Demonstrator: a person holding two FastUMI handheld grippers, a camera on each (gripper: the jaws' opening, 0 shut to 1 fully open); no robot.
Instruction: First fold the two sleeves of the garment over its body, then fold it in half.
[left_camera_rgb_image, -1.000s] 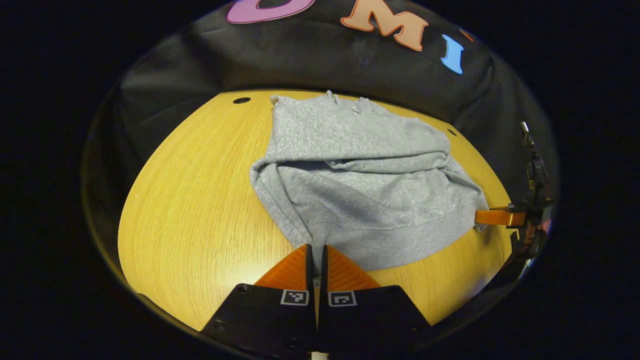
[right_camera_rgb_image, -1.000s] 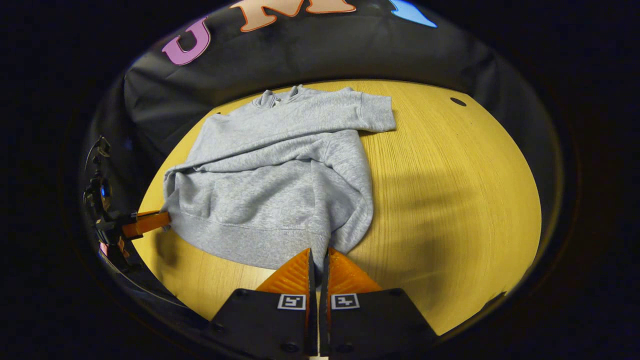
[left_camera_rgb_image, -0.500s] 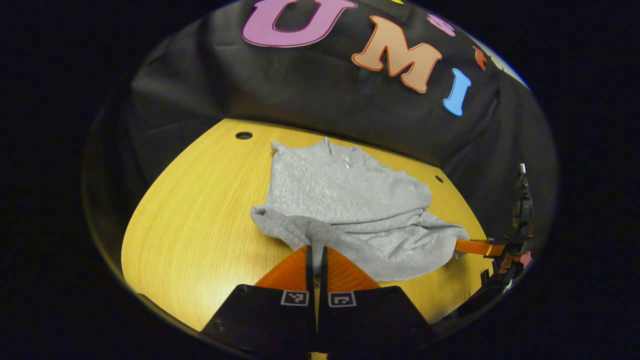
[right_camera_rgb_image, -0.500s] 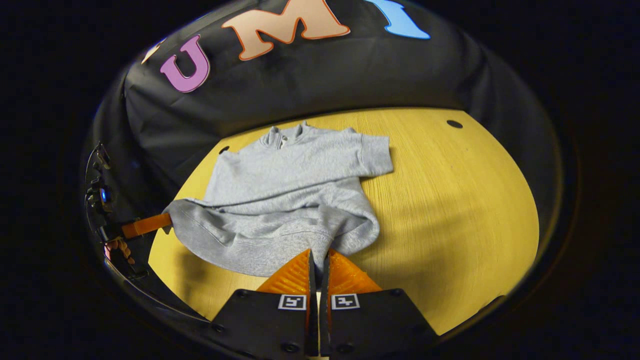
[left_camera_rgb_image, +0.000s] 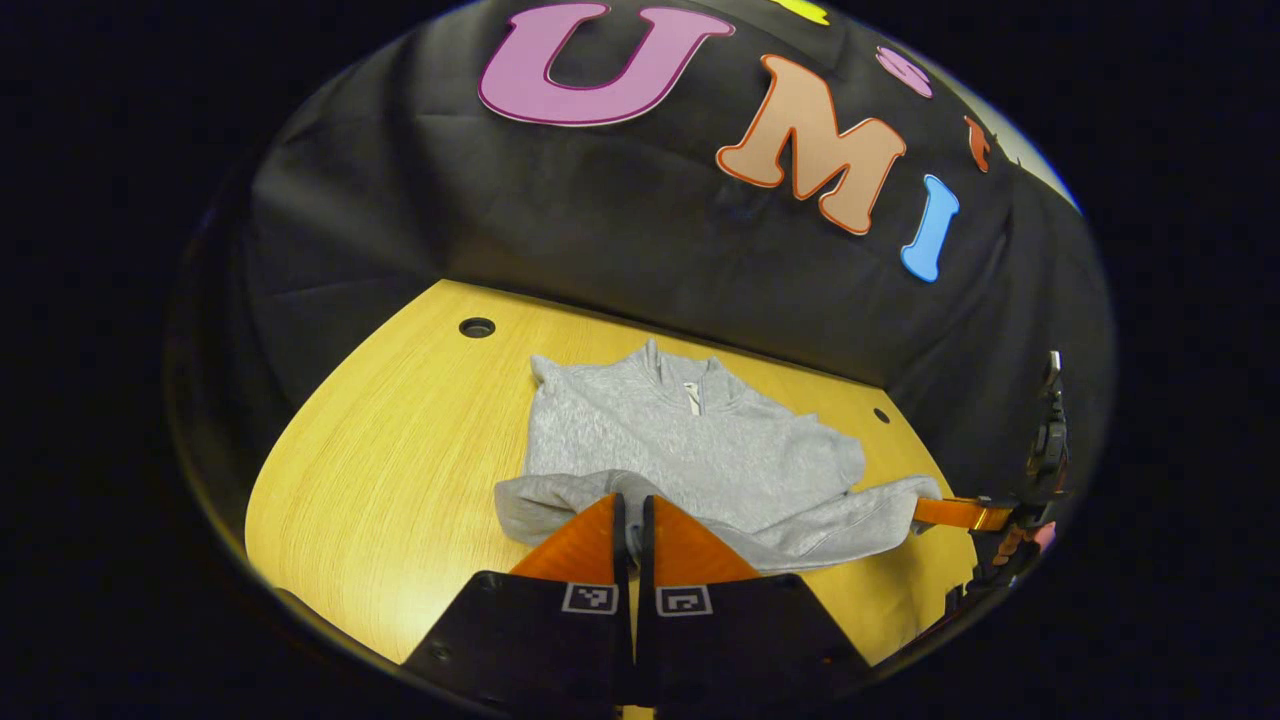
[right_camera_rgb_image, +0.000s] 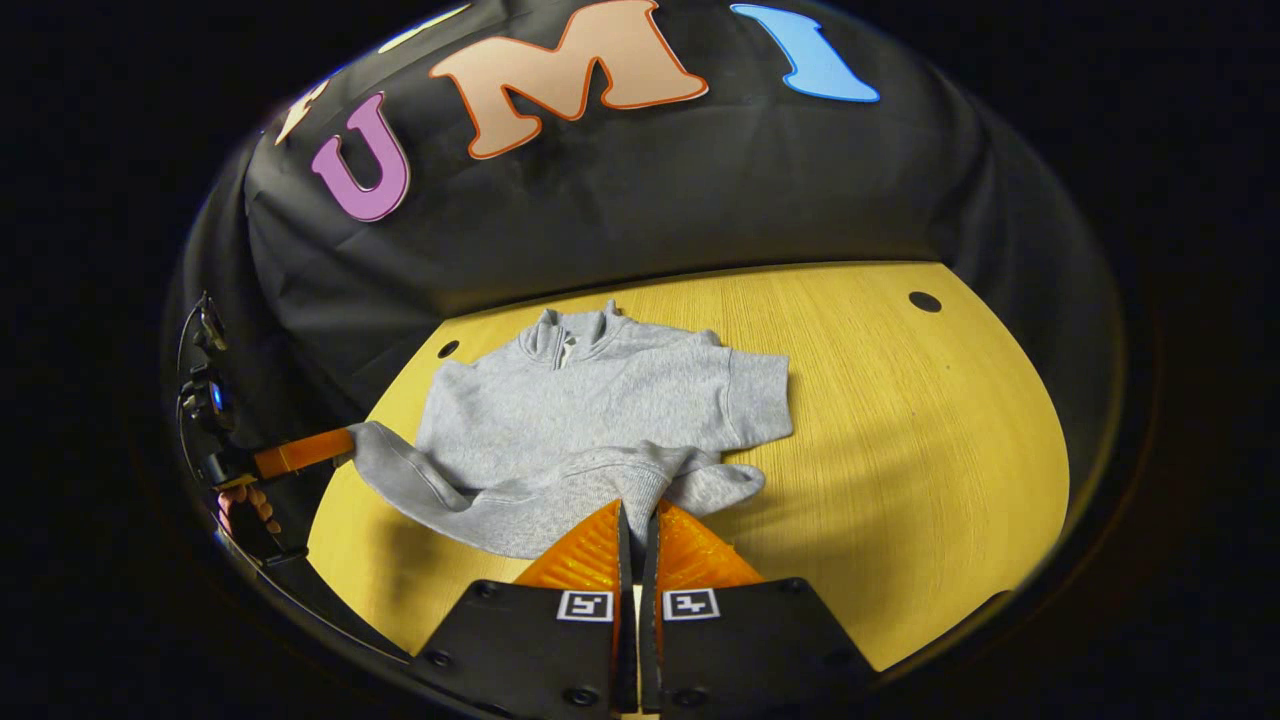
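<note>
The grey sweatshirt (right_camera_rgb_image: 600, 420) lies on the desk (right_camera_rgb_image: 920, 440), its hem pinched at either corner between the closed fingers of the left gripper (left_camera_rgb_image: 632, 515) and right gripper (right_camera_rgb_image: 637, 520).

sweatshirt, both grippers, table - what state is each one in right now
sweatshirt: sleeves folded in, hem edge lifted off the table, collar end lying flat
left gripper: shut on the sweatshirt's hem corner
right gripper: shut on the other hem corner
table: bare wood beside the sweatshirt
</note>
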